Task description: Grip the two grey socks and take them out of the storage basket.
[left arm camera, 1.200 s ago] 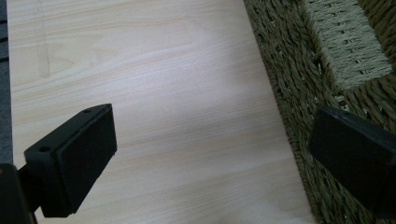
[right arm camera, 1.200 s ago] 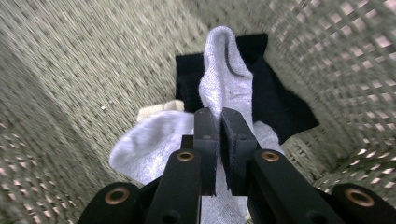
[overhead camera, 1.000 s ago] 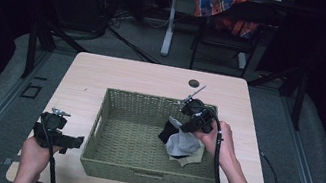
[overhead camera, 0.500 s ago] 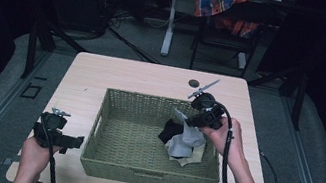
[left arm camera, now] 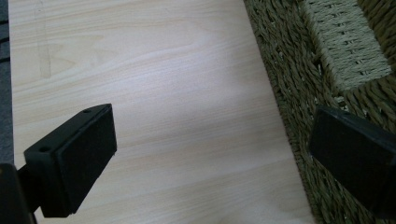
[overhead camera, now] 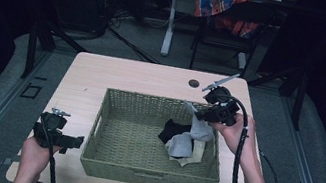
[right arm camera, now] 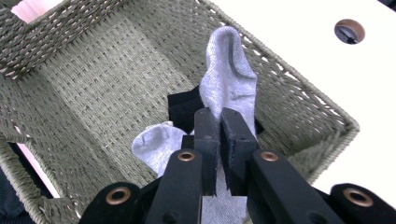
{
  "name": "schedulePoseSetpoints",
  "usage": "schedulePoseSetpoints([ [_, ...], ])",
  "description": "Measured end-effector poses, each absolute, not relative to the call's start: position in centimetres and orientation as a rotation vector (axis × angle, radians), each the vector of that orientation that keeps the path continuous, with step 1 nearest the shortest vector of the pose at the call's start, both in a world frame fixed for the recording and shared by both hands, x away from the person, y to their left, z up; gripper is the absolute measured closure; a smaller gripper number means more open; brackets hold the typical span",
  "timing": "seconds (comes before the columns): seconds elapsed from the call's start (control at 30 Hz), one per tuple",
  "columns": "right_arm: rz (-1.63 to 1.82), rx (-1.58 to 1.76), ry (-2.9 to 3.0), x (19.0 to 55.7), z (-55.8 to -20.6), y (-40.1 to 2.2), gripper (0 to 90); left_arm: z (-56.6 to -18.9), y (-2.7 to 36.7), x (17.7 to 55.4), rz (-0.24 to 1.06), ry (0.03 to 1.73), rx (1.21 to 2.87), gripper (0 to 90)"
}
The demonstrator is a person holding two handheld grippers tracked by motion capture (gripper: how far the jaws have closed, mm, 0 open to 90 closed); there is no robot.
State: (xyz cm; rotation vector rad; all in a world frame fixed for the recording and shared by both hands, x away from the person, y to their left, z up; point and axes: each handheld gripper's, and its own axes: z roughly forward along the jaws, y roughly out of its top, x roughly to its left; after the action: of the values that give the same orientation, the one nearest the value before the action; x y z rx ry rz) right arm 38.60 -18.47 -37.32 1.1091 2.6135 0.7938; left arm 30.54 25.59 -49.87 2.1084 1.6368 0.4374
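A pale wooden table (overhead camera: 123,77) stands on grey carpet in a dark room; behind it are black stands, cables and a chair draped with a plaid cloth (overhead camera: 227,4). A small round dark grommet (overhead camera: 194,83) sits in the table top near the far edge.

A rectangular olive-green woven basket (overhead camera: 103,162) takes up the middle of the table. In its right half lie a black sock (overhead camera: 172,129), a second light grey sock (overhead camera: 180,146) and a cream piece of cloth (overhead camera: 197,152), bunched together and touching. The basket's far right wall rises just beside the raised sock.

The right tool (overhead camera: 204,113) is clenched on a light grey sock (right arm camera: 229,84), held above the basket's right part. In the right gripper view its long axis runs away from the jaws, rounded end farthest off, toward the basket's far rim.

The left tool (left arm camera: 210,149) is released, jaws wide apart over bare table, just beside the basket's left outer wall.
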Motion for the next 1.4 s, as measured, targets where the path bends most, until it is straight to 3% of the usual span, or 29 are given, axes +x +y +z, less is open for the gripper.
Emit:
schedulePoseSetpoints([
  [1.4,0.724,1.379,2.385,38.7,-35.8,-28.1,85.8,-49.8,25.6,30.5,0.436,1.635,2.109,1.5],
])
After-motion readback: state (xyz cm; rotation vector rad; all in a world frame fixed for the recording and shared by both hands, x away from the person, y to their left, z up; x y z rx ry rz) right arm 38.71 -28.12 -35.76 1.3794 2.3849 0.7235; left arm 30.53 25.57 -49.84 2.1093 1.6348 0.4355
